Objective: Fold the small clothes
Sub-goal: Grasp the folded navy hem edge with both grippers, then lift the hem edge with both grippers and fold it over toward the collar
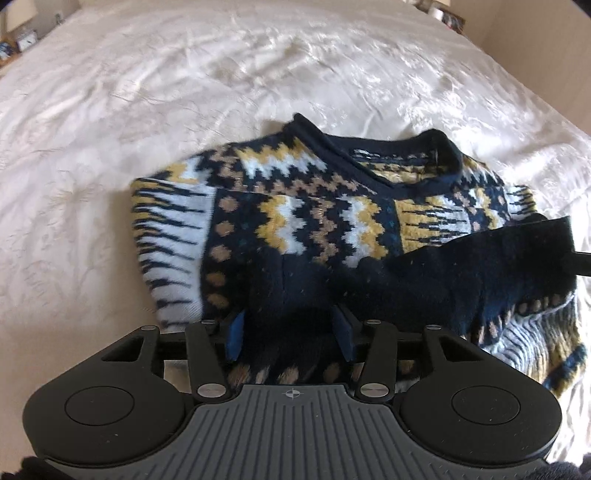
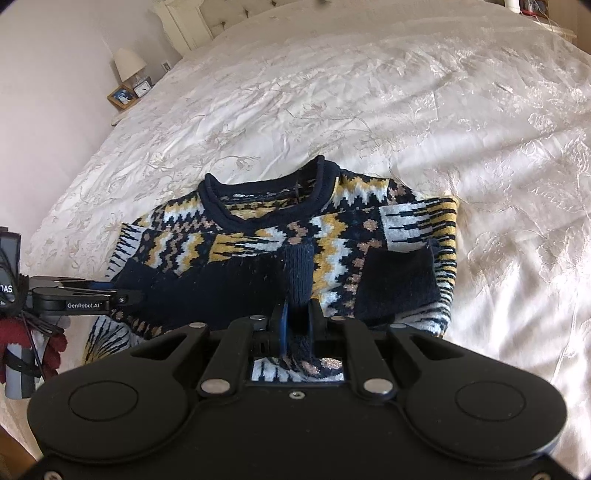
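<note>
A knitted sweater (image 1: 314, 206) in navy, yellow, white and tan lies face up on the bed, neckline away from me. Its navy hem (image 1: 443, 266) is folded up over the chest. My left gripper (image 1: 290, 332) stands open, and the dark hem lies loose between its blue pads (image 1: 236, 332). In the right wrist view the same sweater (image 2: 332, 236) fills the middle. My right gripper (image 2: 295, 317) is shut on a pinch of the navy hem (image 2: 299, 273). The left gripper (image 2: 122, 295) reaches in from the left edge onto the hem.
A white embroidered bedspread (image 2: 406, 110) covers the whole bed around the sweater. A bedside table at the far left carries a lamp (image 2: 129, 64), a clock and a photo frame (image 2: 121, 96). A padded headboard (image 2: 236, 14) stands at the back. A red-gloved hand (image 2: 55, 347) holds the left gripper.
</note>
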The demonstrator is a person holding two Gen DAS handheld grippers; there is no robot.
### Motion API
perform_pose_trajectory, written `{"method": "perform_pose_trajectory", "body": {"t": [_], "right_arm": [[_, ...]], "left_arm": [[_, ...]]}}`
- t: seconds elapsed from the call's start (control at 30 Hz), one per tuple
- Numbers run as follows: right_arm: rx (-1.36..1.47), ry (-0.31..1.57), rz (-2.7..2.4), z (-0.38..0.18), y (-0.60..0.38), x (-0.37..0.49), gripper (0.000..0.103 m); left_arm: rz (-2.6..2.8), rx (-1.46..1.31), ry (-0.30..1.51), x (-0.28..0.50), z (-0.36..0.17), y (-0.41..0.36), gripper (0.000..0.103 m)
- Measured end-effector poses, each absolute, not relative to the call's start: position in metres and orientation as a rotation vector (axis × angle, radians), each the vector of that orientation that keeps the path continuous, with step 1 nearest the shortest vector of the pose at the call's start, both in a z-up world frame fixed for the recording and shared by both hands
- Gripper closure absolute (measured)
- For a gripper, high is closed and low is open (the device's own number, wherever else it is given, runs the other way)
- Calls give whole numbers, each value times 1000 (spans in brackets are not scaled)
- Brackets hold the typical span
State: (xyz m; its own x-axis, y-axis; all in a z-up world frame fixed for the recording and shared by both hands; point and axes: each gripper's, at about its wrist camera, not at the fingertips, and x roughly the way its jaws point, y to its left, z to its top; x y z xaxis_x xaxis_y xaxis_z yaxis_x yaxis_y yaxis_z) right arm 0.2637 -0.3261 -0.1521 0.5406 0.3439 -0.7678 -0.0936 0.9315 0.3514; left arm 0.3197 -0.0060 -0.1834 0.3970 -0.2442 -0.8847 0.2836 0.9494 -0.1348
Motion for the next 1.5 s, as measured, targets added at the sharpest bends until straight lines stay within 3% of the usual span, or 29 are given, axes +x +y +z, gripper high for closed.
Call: {"method": "perform_pose_trajectory", "body": {"t": [0.07, 0.2, 0.3, 0.7, 0.93, 1.5], "right_arm": [[286, 974, 262, -155, -327, 269, 86], [288, 981, 263, -158, -328, 274, 86], [289, 973, 266, -156, -328, 273, 86], [268, 807, 268, -97, -329, 243, 88], [268, 736, 258, -74, -339, 271, 88], [178, 961, 151, -167, -339, 387, 87]], "left_arm": [[-363, 52, 1110, 324, -184, -11, 58], [-399, 39, 1082, 321, -181, -15, 89], [-392, 11, 1041, 311, -173, -13, 96], [-349, -46, 799, 269, -82, 3, 97], [-376, -23, 724, 301, -50, -2, 97], [-300, 39, 958, 421, -155, -13, 95]]}}
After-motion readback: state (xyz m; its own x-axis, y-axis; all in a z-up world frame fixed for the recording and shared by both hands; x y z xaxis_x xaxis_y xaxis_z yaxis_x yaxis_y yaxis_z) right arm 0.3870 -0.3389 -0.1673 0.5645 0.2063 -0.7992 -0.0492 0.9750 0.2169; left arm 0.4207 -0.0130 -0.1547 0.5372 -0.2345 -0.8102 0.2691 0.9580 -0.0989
